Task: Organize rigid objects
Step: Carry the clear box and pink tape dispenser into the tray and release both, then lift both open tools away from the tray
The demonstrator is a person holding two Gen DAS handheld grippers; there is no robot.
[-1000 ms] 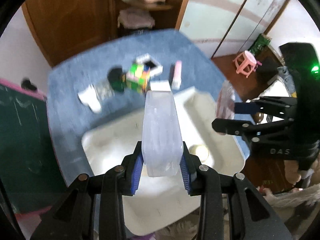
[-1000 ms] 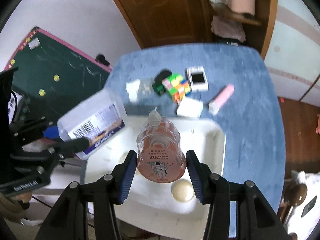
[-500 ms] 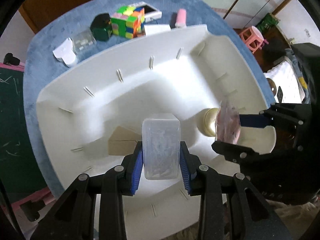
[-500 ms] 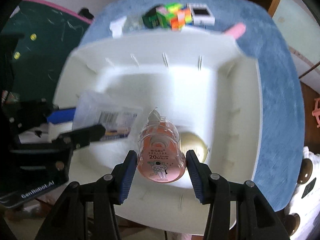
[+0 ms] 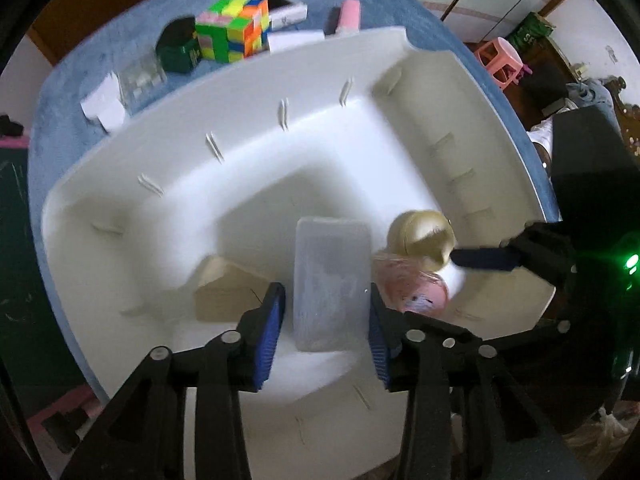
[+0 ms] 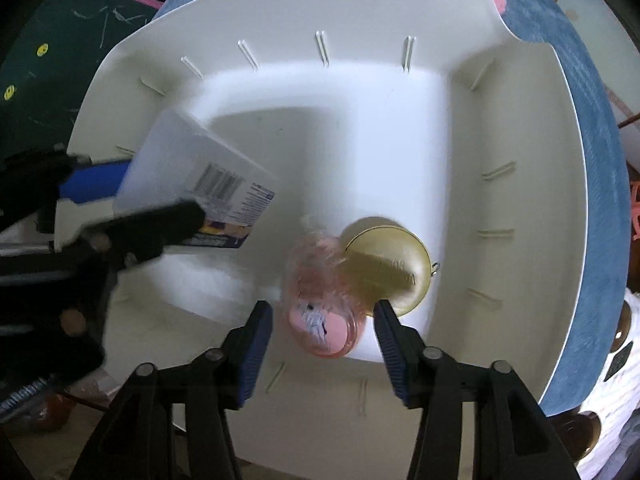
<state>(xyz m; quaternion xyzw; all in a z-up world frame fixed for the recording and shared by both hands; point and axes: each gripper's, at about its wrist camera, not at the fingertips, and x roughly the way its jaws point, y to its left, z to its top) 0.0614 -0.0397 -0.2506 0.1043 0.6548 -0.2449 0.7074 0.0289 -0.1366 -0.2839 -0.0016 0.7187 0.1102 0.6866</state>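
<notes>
Both grippers point down into a white tray (image 5: pixel 280 80) (image 6: pixel 360 12). A clear plastic box (image 5: pixel 332 280) (image 6: pixel 200 176) stands on the tray floor between the pads of my left gripper (image 5: pixel 326 320). Its jaws are opening, and a gap shows at the left pad. My right gripper (image 6: pixel 324 332) is opening too. A pink correction-tape dispenser (image 6: pixel 320 312) (image 5: pixel 416 288), blurred, lies loose between its spread pads without touching them. It rests against a gold round tin (image 6: pixel 388 268) (image 5: pixel 420 236).
A wooden block (image 5: pixel 224 292) lies in the tray left of the box. Beyond the tray on the blue cloth (image 5: pixel 80 80) are a colour cube (image 5: pixel 232 28), a dark green box (image 5: pixel 178 50), a white box (image 5: pixel 294 38), a pink item (image 5: pixel 350 16) and a small clear case (image 5: pixel 142 76).
Both grippers came down from above the tray into it. The left pads have loosened from the clear box. The right pads have spread, and the pink dispenser has dropped out beside the gold tin.
</notes>
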